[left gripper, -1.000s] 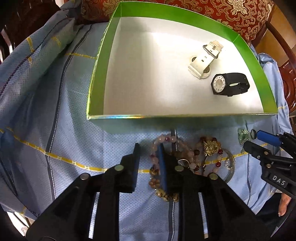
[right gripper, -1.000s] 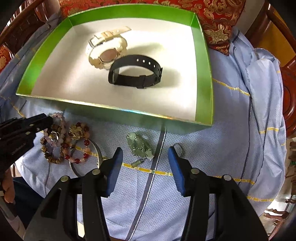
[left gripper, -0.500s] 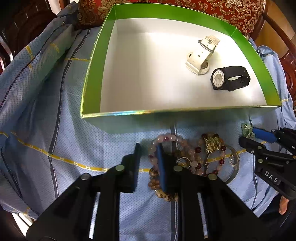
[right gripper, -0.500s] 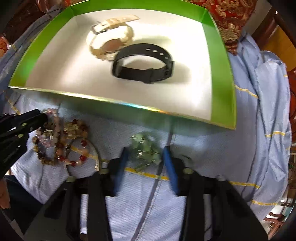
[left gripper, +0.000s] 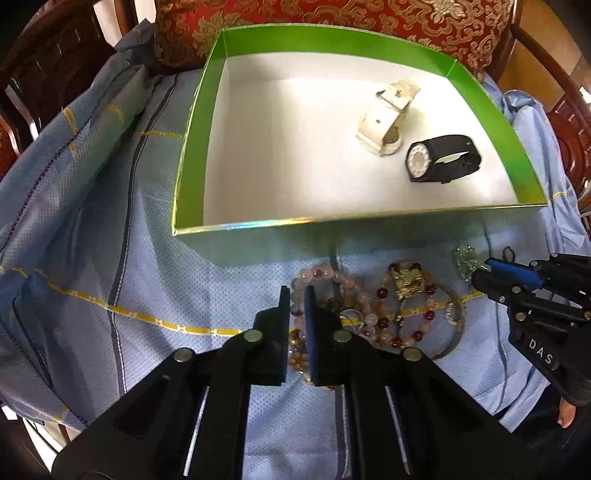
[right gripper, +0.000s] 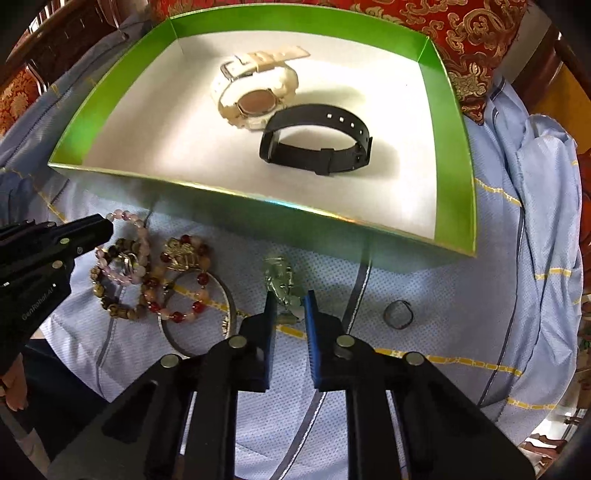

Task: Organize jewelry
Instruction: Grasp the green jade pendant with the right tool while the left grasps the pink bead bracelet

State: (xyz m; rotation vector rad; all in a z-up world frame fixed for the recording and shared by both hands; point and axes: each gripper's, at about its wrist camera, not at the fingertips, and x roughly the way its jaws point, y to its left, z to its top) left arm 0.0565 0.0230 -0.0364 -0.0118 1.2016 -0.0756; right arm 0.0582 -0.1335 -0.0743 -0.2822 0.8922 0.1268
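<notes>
A green box [left gripper: 192,147] with a white floor holds a white watch [left gripper: 384,122] and a black watch [left gripper: 439,158]. In front of it, bead bracelets [left gripper: 369,302] lie piled on the blue cloth. My left gripper [left gripper: 296,295] is closed on the pink bead bracelet [left gripper: 317,275] at the pile's left edge. My right gripper [right gripper: 290,301] is closed on a pale green pendant [right gripper: 279,278], also in the left wrist view [left gripper: 466,258]. The box [right gripper: 452,147], watches [right gripper: 255,92] [right gripper: 317,147] and bracelets [right gripper: 155,277] also show in the right wrist view.
A small dark ring [right gripper: 398,314] lies on the cloth right of my right gripper. A silver bangle [right gripper: 221,314] lies under the bead pile. A red patterned cushion [left gripper: 369,18] and wooden chair arms stand behind the box. The cloth [left gripper: 92,221] is rumpled at the sides.
Both grippers have closed: the left on the pink bead bracelet, the right on the green pendant after moving forward over it.
</notes>
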